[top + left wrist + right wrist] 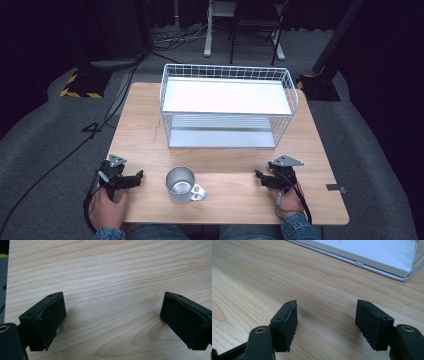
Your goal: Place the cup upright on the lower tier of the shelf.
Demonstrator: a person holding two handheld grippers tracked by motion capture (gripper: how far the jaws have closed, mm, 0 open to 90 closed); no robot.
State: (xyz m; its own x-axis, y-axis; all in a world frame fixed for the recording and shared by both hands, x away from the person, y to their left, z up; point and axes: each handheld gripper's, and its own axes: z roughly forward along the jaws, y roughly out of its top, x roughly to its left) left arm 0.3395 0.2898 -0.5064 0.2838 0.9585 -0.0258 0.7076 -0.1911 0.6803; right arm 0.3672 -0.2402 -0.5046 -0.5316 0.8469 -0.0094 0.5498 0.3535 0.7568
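Resting on table (150,130): one mug (181,184), one wire rack (227,105); left gripper (138,176), right gripper (258,175), jaws apart, seemingly empty.

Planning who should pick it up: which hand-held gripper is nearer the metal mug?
Left. The left hand-held gripper sits just left of the metal mug, its jaws pointing toward it; the right hand-held gripper lies farther off to the mug's right.

A: Bench (150,130), pale wood grain, rectangular. What lies on it?

B: One metal mug (181,185), upright, handle to the right, between the two sets of jaws. One white wire rack (227,105) with two shelves, well beyond both sets of jaws. Bare wood under each.
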